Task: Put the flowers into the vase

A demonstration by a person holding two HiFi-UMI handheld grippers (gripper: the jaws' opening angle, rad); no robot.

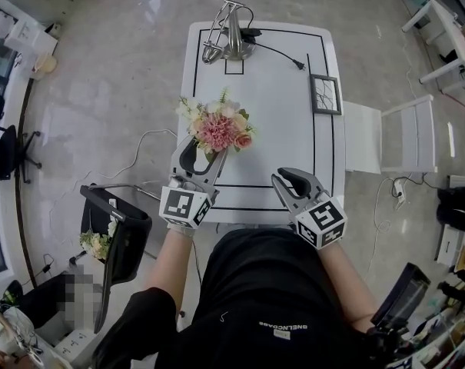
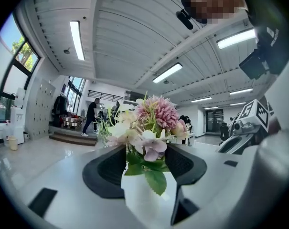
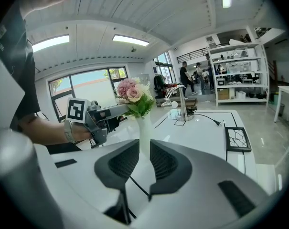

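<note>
A bunch of pink and cream flowers (image 1: 217, 125) stands in a slim white vase (image 3: 144, 132) on the white table (image 1: 293, 129). From above, the blooms hide the vase. My left gripper (image 1: 205, 149) reaches in from the near left at the height of the vase's mouth. It is open, with the vase (image 2: 144, 194) and the stems between its spread jaws and the flowers (image 2: 151, 123) just above. My right gripper (image 1: 290, 177) hovers over the table's near edge, to the right of the vase. Its jaws stand a narrow gap apart with nothing in them.
A metal stand (image 1: 230, 33) with a black cable (image 1: 282, 54) sits at the table's far end, and a dark framed square (image 1: 325, 94) lies at the right edge. A white chair (image 1: 393, 137) stands to the right. A black bin (image 1: 117, 233) with more flowers is on the floor at left.
</note>
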